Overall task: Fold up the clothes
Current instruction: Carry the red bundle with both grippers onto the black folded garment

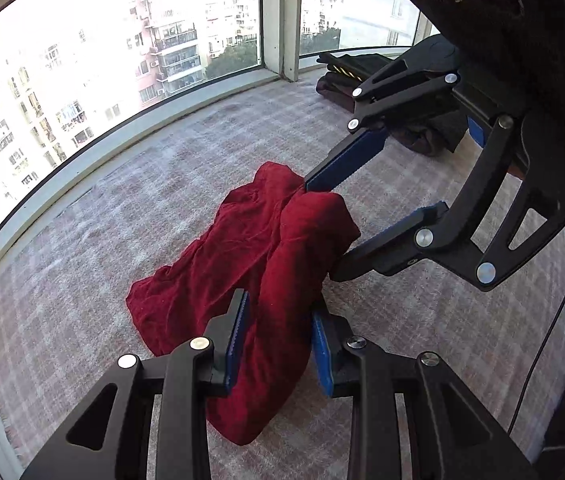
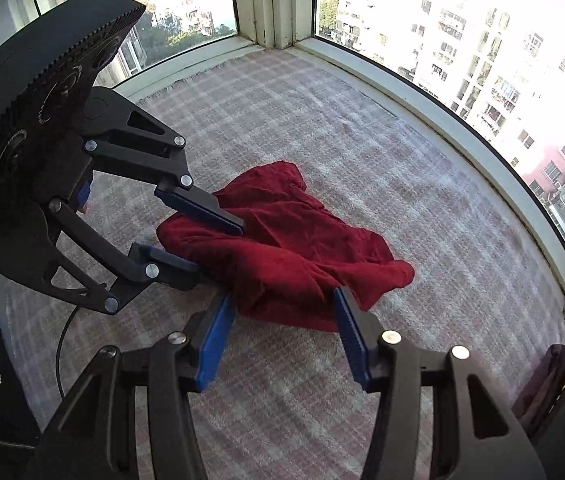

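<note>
Your red garment (image 1: 242, 264) lies crumpled near the middle of the plaid blanket (image 1: 122, 184), and both tools are on it; your left gripper (image 1: 278, 344) has a thick fold of the red cloth bunched between its blue pads (image 1: 238, 340), which press it from both sides; your right gripper (image 2: 282, 332) stands with its jaws apart, the near edge of the garment sagging between them without either pad pressing it.

From the left wrist view, the right gripper comes in from the right edge, its upper finger touching the top of the cloth and its lower one tucked under a fold; from the right wrist view the left gripper (image 2: 222, 248) enters from the left in the same way, so the two tools sit close together over the one heap.

Bare blanket runs open on the window side of the garment and toward the corner post (image 2: 274, 0); the blanket's fringed edge (image 2: 186, 80) stops just short of the sill (image 2: 462, 128); curved glass bounds the surface beyond it, with apartment blocks (image 1: 42, 92) outside in bright light.

A stack of dark folded clothes (image 1: 346, 76) sits at the far side by the sill, well apart from the red garment; a thin black cable (image 2: 62, 344) trails across the blanket beneath the left tool.
</note>
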### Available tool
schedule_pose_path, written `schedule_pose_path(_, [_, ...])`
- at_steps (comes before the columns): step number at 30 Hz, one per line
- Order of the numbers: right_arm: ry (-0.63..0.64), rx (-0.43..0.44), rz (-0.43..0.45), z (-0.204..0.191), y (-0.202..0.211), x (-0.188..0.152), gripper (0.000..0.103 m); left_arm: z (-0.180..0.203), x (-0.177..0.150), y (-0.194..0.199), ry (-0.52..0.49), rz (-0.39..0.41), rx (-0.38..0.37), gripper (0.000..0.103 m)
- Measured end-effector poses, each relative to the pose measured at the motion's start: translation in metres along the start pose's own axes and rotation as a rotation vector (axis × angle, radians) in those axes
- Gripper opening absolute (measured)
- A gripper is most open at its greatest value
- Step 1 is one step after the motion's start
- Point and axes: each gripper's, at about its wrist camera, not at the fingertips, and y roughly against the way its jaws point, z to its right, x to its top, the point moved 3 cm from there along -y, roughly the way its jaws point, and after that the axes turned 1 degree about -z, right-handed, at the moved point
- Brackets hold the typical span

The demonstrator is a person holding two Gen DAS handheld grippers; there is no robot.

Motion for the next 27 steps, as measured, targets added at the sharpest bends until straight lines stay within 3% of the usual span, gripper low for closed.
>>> schedule_pose_path(3, [-0.017,0.044,-0.039,0.001,-0.011,0.002,0.049,-0.001,-0.001,-0.001,0.012,-0.005,-0.005,0.028])
schedule_pose_path(4, [-0.05,0.071,-0.057,0.004,-0.016,0.0,0.038,-0.002,-0.002,-0.002,0.019,-0.006,-0.004,0.028])
schedule_pose_path(5, [-0.079,0.102,-0.073,0.007,-0.021,-0.002,0.02,-0.002,-0.003,-0.001,0.024,-0.005,-0.001,0.028])
schedule_pose_path(8, [-0.077,0.094,-0.108,0.007,-0.027,-0.009,0.011,-0.002,-0.008,0.002,0.024,-0.005,0.001,0.031])
schedule_pose_path(11, [-0.083,0.076,-0.1,0.005,-0.021,-0.009,0.011,0.0,-0.019,0.009,-0.011,-0.012,0.028,0.039])
schedule_pose_path(16, [-0.116,0.096,-0.063,0.012,-0.007,-0.003,0.01,0.001,-0.035,0.018,-0.026,-0.014,0.056,0.039])
schedule_pose_path(21, [-0.127,0.113,-0.055,0.017,-0.002,0.001,0.01,-0.006,-0.04,0.006,-0.043,-0.025,0.135,0.039])
schedule_pose_path(22, [-0.125,0.11,-0.056,0.017,-0.003,0.001,0.01,-0.009,-0.039,0.003,-0.037,-0.031,0.133,0.036])
schedule_pose_path(23, [-0.124,0.109,-0.057,0.016,-0.004,0.001,0.01,-0.013,-0.039,0.001,-0.028,-0.036,0.127,0.024])
schedule_pose_path(25, [-0.127,0.102,-0.066,0.014,-0.006,-0.001,0.01,-0.019,-0.037,-0.001,-0.006,-0.04,0.111,0.013])
schedule_pose_path(27, [-0.125,0.082,-0.07,0.012,-0.005,-0.001,0.01,-0.022,-0.035,0.007,0.011,-0.027,0.098,0.01])
